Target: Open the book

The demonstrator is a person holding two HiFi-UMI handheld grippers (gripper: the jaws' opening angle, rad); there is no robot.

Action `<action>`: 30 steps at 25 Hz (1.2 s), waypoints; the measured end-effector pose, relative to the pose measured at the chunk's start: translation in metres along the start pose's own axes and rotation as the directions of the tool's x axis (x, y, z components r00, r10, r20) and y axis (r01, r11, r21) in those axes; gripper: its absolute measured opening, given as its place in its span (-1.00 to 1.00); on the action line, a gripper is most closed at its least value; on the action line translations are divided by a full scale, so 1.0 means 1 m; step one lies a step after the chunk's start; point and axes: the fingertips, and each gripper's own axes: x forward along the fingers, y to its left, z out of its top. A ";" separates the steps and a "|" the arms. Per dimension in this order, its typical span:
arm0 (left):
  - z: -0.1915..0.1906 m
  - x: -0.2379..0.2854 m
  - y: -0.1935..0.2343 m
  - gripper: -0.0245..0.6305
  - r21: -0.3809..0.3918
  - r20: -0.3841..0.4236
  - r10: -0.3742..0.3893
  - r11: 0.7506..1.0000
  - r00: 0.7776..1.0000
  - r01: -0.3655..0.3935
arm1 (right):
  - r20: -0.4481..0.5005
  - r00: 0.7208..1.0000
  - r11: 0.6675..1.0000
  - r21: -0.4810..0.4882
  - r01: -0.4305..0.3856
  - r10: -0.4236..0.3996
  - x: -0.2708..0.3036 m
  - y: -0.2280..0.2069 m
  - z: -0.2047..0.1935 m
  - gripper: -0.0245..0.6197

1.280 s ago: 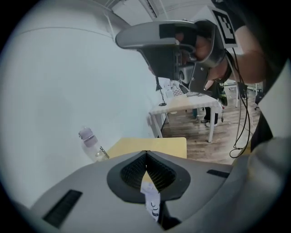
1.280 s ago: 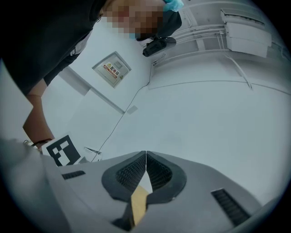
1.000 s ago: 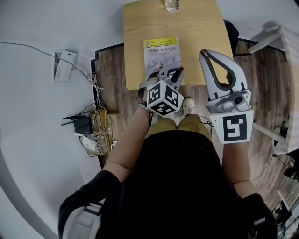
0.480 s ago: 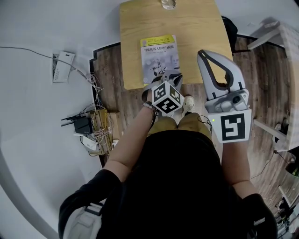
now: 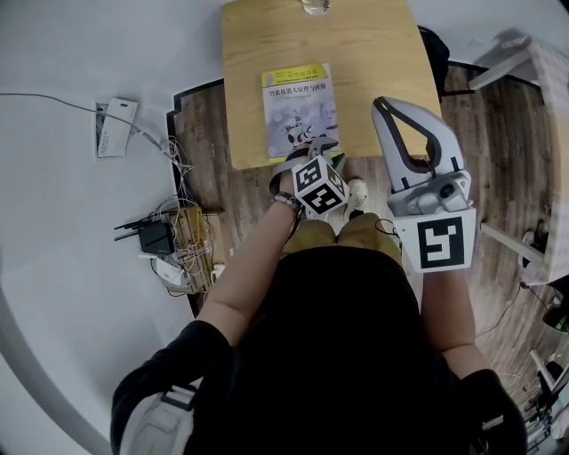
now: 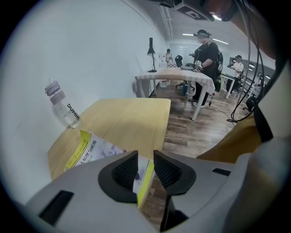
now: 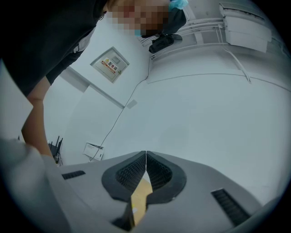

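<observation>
A closed book (image 5: 298,102) with a yellow-and-white cover lies on the wooden table (image 5: 364,62), close to its near edge. My left gripper (image 5: 322,149) points steeply down at the book's near edge. In the left gripper view its jaws are opening, and the book's yellow-edged corner (image 6: 144,179) shows through the gap of the left gripper (image 6: 145,159), untouched by the pads. The rest of the cover (image 6: 93,150) lies beyond. My right gripper (image 5: 388,107) hovers to the right of the book, held level. In its own view the right gripper (image 7: 145,159) is shut with nothing between its jaws.
A clear water bottle (image 6: 62,109) lies at the table's far edge (image 5: 313,5). On the floor at the left are a router with tangled cables (image 5: 160,238) and a white box (image 5: 114,127). People stand by a white table (image 6: 177,76) in the background.
My left gripper has come down to the book's near edge and its jaws have parted. The right gripper has stayed where it was.
</observation>
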 end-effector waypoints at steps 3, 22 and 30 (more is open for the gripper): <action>-0.006 0.009 -0.003 -0.58 0.019 -0.034 0.002 1.000 0.999 -0.001 | -0.008 1.000 1.000 0.003 -0.009 0.009 0.000 0.001 -0.005 -0.83; -0.026 0.037 -0.012 -0.57 0.016 -0.129 -0.022 1.000 0.991 0.024 | -0.025 0.999 1.000 0.019 -0.022 0.022 -0.003 0.001 -0.015 -0.83; -0.026 0.036 -0.015 -0.65 -0.007 -0.128 -0.039 0.999 0.991 0.039 | -0.023 0.999 1.000 0.009 -0.024 0.024 -0.007 0.000 -0.014 -0.83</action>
